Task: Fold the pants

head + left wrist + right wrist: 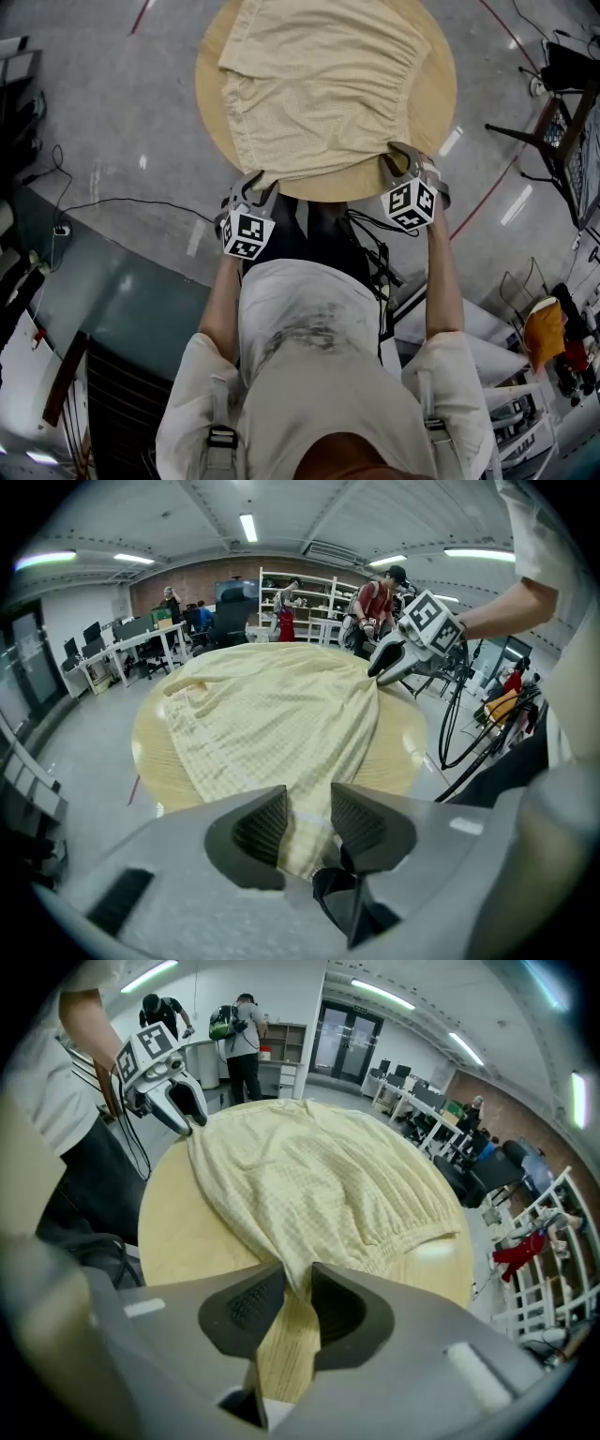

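Pants (pixel 319 84): pale yellow, light fabric, spread flat over the round wooden worktop (pixel 212 75) and covering most of it; bare wood shows as a crescent at about 9 o'clock and again at 3 to 5 o'clock. The gathered elastic edge seems to run along the 3 o'clock side, though the waistband's extent is not fully clear. The near edge of the fabric sits at the worktop's 6 o'clock rim, closest to the person, and both corners of that edge are taken. The left gripper (pixel 260 187) is at about 7 o'clock with its fingers closed on a bunched strip of cloth, seen pinched between the ribbed pads in the left gripper view (pixel 307 822). The right gripper (pixel 398 159) is at about 5 o'clock, its fingers clamped on the other corner, a narrow tail of fabric hanging through them in the right gripper view (pixel 298 1307). Each gripper shows in the other's camera, tips down on the cloth edge. Both point steeply down so that the tips can nip the thin cloth off the wood. Taking the two corners keeps the edge taut and level. Judgement: the grasp for the first fold is done, with the likely next move a lift and carry toward 12 o'clock. Risk: thin cloth slipping from the left pinch, which looks looser. The person stands at 6 o'clock with office clutter well apart.
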`<state>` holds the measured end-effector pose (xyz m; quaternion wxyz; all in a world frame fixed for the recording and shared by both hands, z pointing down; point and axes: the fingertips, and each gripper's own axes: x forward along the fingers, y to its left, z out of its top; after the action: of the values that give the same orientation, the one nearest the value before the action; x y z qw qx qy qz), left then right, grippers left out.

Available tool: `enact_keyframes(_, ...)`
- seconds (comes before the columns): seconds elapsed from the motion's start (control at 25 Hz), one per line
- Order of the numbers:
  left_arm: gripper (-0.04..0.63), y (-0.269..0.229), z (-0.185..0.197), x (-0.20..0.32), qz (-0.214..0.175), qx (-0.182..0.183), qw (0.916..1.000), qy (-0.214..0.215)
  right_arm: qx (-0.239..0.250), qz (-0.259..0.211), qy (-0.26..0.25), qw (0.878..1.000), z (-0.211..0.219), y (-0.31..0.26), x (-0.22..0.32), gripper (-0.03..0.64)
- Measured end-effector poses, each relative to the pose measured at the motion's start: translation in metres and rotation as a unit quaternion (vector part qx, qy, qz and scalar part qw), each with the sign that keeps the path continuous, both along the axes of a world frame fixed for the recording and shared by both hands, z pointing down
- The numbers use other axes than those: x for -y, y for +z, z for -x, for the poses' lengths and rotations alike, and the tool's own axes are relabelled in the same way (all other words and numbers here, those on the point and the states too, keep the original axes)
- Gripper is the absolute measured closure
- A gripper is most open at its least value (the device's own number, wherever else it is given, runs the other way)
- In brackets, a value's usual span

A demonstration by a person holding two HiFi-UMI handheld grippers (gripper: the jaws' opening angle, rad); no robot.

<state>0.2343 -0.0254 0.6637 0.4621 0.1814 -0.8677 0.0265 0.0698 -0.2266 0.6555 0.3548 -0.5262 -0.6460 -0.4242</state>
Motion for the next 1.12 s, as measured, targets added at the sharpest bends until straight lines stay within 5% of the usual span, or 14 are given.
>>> enact_keyframes(0.16,0.467,0.001,0.0,-0.003,-0.003,0.001,0.9999,-0.013,0.022,0.001,0.003,1.0,0.006,0.002,0.0,0.6)
enact_keyframes(0.36,0.573,-0.004,0.006,-0.005,-0.007,0.006,0.9996,-0.027,0.016,0.011,0.004,1.0,0.006,-0.002,-0.004,0.603)
enact_keyframes(1.12,0.577,-0.064,0.033,-0.019,0.032,0.053,0.9948,-0.082,0.026,0.072,0.021,0.997,0.005,-0.039,0.001,0.603)
